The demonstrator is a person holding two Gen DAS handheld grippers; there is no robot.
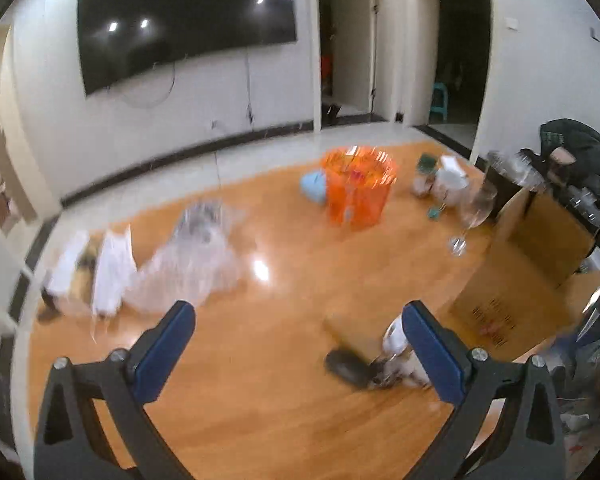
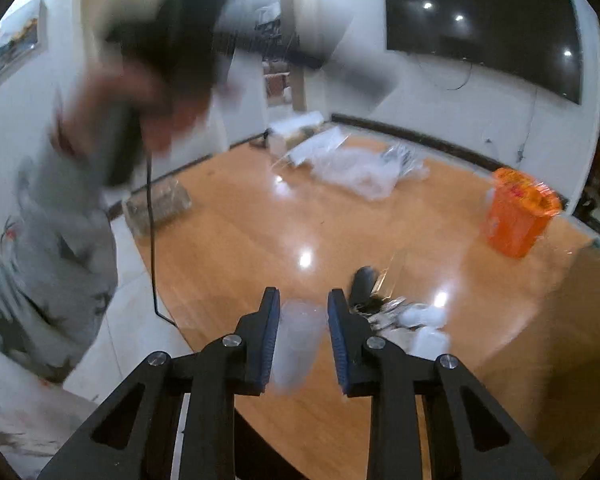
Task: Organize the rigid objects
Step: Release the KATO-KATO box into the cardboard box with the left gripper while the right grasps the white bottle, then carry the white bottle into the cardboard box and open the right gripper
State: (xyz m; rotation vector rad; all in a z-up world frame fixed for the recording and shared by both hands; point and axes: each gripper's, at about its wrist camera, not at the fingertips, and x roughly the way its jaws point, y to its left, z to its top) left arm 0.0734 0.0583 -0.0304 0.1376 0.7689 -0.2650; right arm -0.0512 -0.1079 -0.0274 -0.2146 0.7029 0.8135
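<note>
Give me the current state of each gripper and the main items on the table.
Left gripper: jaws wide open, empty.
Right gripper: jaws closed on a clear plastic cup.
Wine glass: upright, on the table.
Orange basket: upright, on the table.
Cardboard box: standing at the table edge.
TV: off.

Both wrist views overlook the shared wooden table [image 1: 260, 360]
</note>
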